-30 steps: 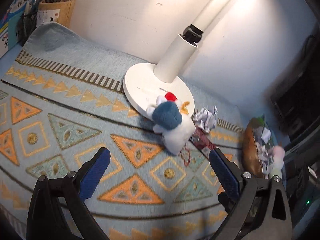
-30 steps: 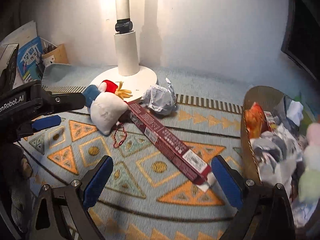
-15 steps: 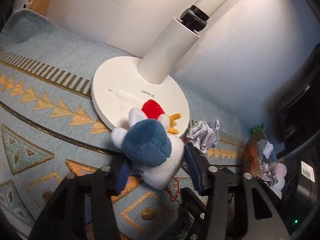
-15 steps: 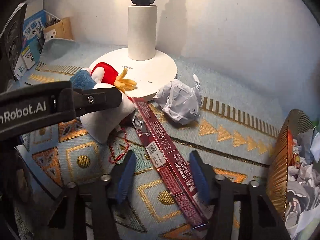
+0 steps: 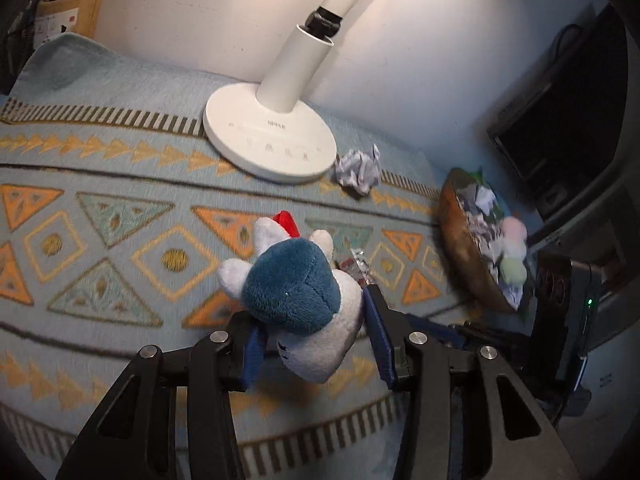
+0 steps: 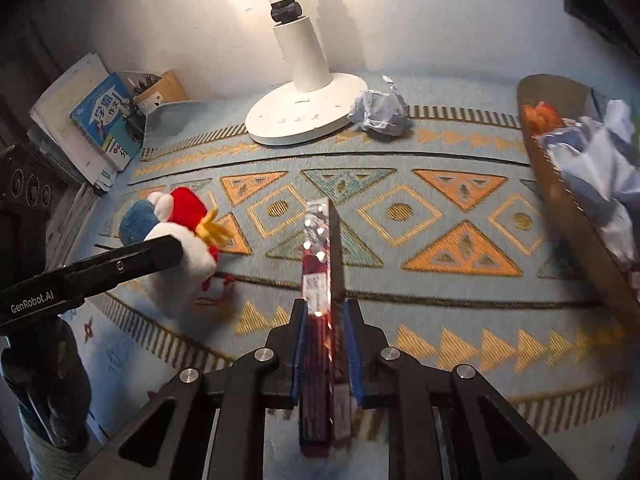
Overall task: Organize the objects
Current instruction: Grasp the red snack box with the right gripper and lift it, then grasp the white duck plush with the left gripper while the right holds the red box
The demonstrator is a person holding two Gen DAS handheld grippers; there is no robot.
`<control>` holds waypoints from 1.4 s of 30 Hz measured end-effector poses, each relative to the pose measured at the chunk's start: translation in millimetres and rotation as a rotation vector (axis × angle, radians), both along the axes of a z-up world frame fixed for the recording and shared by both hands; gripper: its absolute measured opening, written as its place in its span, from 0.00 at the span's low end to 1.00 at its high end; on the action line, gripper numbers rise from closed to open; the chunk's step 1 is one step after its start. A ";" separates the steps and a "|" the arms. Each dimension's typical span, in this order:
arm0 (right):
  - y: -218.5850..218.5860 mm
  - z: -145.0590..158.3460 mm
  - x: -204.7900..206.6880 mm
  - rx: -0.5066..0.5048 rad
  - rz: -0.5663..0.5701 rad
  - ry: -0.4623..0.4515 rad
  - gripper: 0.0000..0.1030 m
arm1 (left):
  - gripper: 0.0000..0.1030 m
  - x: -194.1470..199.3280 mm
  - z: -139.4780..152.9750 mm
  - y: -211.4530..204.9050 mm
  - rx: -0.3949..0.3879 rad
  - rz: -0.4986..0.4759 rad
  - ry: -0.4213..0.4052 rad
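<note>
A plush toy (image 5: pixel 292 288) with a blue head, white body and red cap sits between the blue pads of my left gripper (image 5: pixel 312 320), which is shut on it just above the patterned cloth (image 5: pixel 100 220). The right wrist view shows the same toy (image 6: pixel 180 248) at the left, with one black finger (image 6: pixel 120 266) of the left gripper across it. My right gripper (image 6: pixel 326 320) is shut on a long dark red box (image 6: pixel 320 248), held on edge and pointing away from the camera. The box's near end hangs below the pads.
A white lamp base (image 6: pixel 296 120) stands at the back by the wall, with a crumpled paper ball (image 6: pixel 378 112) beside it. At the right stands a brown basket (image 6: pixel 560 200) holding paper scraps. Books (image 6: pixel 100 120) are stacked at the far left. A red bead string (image 6: pixel 216 292) lies under the toy.
Both grippers went from wide open to shut, the left on the plush toy and the right on the red box. Toy and box have come away from the lamp base, toward the cloth's near side.
</note>
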State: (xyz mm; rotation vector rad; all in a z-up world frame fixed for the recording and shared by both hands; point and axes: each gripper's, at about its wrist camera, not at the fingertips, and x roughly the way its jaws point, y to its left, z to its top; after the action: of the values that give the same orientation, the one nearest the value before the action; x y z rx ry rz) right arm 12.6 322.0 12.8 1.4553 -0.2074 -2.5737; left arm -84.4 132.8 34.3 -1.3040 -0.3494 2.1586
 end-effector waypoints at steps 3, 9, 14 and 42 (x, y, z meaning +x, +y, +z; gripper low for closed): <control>0.8 -4.6 17.7 0.095 -0.048 0.045 0.17 | 0.41 25.0 -5.3 -18.7 -0.043 -0.064 -0.010; 5.6 -24.9 29.4 0.105 -0.043 0.095 0.37 | 0.44 35.2 -26.6 -28.6 -0.059 0.037 -0.017; 8.1 -22.5 41.0 0.076 -0.034 0.138 0.62 | 0.57 34.9 -28.4 -37.7 -0.082 0.132 -0.006; 21.3 -26.9 39.6 -0.109 -0.019 0.130 0.40 | 0.79 97.1 -28.6 -59.1 -0.059 0.326 0.056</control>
State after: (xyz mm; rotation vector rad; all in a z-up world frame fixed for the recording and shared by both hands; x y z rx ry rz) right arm 52.2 343.3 -14.1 1.2504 -0.3397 -2.6152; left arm 12.7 73.6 5.6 -1.2877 -0.5090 2.4867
